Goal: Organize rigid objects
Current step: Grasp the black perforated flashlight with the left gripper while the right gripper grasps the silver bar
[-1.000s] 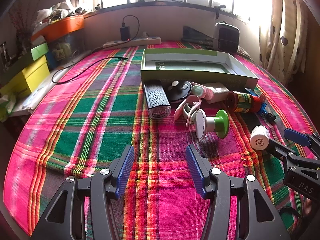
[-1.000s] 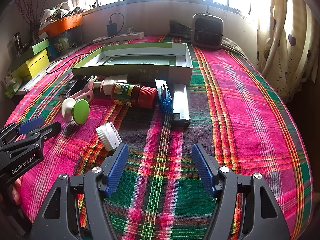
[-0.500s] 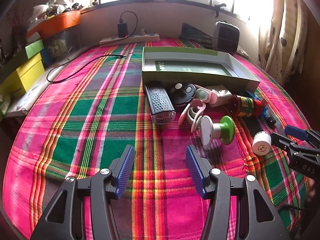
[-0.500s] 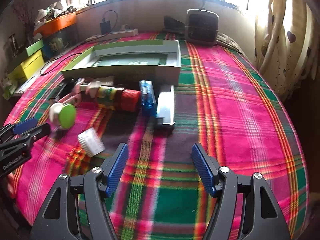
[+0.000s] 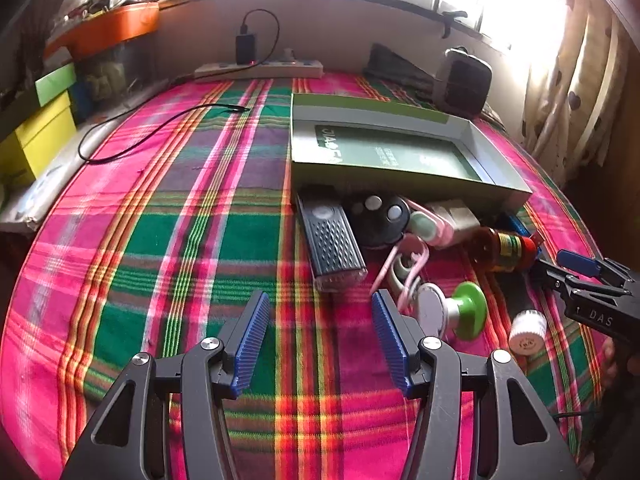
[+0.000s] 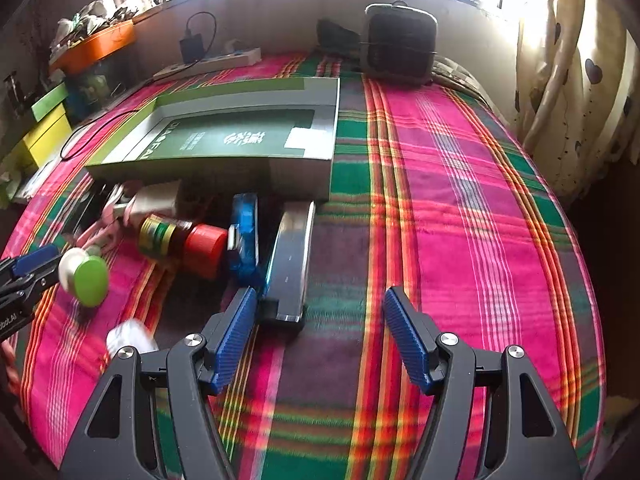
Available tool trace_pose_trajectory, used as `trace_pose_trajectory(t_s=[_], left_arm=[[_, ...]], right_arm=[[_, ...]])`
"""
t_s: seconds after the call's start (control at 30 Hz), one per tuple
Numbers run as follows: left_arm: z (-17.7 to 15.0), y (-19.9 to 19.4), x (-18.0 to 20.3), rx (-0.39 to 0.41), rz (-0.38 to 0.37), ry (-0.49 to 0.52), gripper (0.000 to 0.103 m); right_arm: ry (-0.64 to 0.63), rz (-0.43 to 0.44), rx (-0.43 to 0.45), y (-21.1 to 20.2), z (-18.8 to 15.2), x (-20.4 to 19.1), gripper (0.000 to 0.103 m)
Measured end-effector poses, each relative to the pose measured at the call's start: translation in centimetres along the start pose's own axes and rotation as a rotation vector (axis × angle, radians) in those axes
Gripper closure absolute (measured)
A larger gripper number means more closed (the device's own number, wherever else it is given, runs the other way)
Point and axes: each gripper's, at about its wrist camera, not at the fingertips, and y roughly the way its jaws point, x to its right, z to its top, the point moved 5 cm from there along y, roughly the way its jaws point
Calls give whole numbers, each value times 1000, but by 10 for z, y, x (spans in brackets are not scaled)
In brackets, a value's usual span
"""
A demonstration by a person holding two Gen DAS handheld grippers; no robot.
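A shallow green box (image 5: 400,156) (image 6: 224,136) lies on the plaid cloth. In front of it sit a black torch (image 5: 334,244), a round black remote (image 5: 378,216), a pink clip (image 5: 404,268), a green-ended spool (image 5: 454,312) (image 6: 86,276), a red-capped bottle (image 6: 184,240) (image 5: 502,248), a blue lighter (image 6: 244,240), a silver bar (image 6: 290,260) and a white cap (image 5: 528,332) (image 6: 132,338). My left gripper (image 5: 318,340) is open just short of the torch. My right gripper (image 6: 318,340) is open, its left finger beside the silver bar's near end.
A black heater (image 6: 400,44) stands behind the box. A power strip (image 5: 260,68) with a charger and black cable (image 5: 140,136) lies at the back left. Yellow and green boxes (image 5: 36,132) line the left edge. Curtains (image 6: 580,80) hang at right.
Both grippers have moved forward toward the row of objects. The right one has closed in on the silver bar and lighter. Both stay open.
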Motion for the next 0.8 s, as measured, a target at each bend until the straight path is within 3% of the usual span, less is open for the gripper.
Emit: trace_pose_trajectory(t_s=[0.37, 0.47, 0.57, 0.8], left_arm=[[14, 9, -4, -12, 3, -6, 50], [15, 7, -1, -11, 5, 8, 50], [19, 3, 2, 9, -8, 16, 50], [31, 10, 0, 2, 35, 13, 50]], right_arm=[[2, -9, 2, 12, 16, 13, 36], [4, -9, 5, 13, 18, 16, 43], [1, -11, 13, 12, 19, 18, 57], [-26, 14, 17, 14, 24, 15, 69]])
